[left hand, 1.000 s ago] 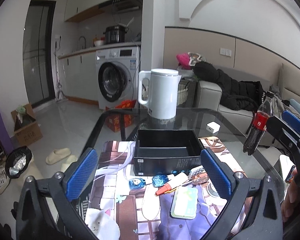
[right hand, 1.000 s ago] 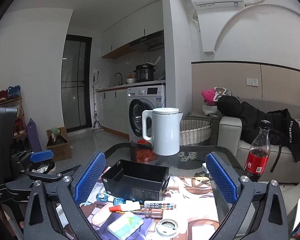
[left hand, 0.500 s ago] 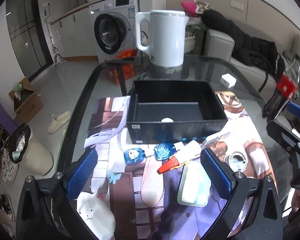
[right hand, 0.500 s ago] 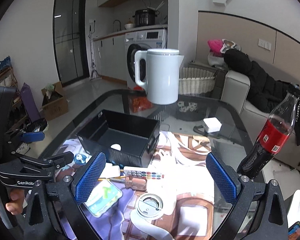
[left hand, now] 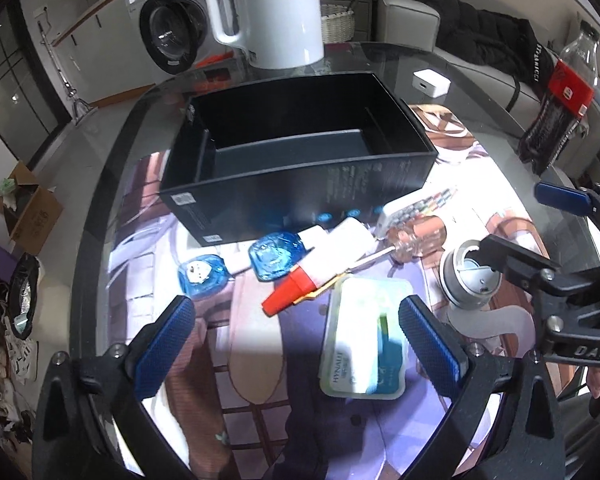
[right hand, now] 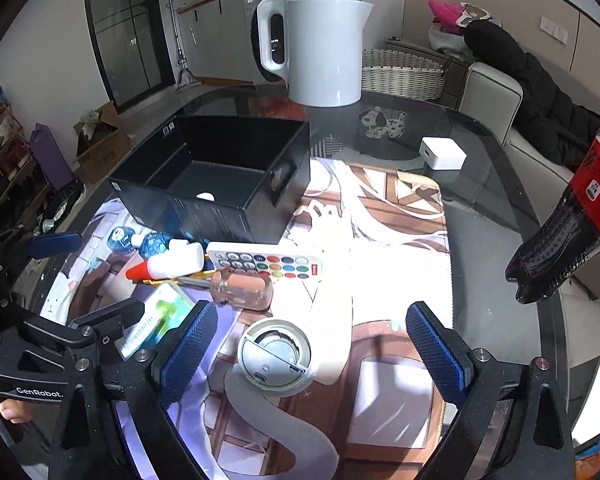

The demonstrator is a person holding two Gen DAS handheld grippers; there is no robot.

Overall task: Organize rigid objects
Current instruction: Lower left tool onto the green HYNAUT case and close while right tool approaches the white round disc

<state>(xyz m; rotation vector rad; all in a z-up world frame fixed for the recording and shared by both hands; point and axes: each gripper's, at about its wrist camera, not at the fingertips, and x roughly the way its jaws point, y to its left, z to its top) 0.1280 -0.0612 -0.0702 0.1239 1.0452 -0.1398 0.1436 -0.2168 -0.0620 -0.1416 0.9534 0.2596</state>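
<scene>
An open black box (left hand: 300,152) (right hand: 216,176) stands on a printed mat on the glass table. In front of it lie a white glue bottle with a red cap (left hand: 320,264) (right hand: 168,264), two blue round items (left hand: 276,256), a colour-button remote (right hand: 268,264), a small clear jar (right hand: 242,290), a pale green flat pack (left hand: 364,348) (right hand: 156,316) and a round silver tin (left hand: 470,280) (right hand: 274,356). My left gripper (left hand: 296,344) is open above the glue bottle and the pack. My right gripper (right hand: 312,356) is open around the tin.
A white kettle (left hand: 276,8) (right hand: 324,48) stands behind the box. A cola bottle (left hand: 560,96) (right hand: 572,220) stands at the right table edge. A white charger cube (right hand: 442,154) lies on the bare glass. A sofa and washing machine lie beyond.
Both grippers have tilted down and moved in close over the items in front of the box. Both stay open; nothing has been picked up.
</scene>
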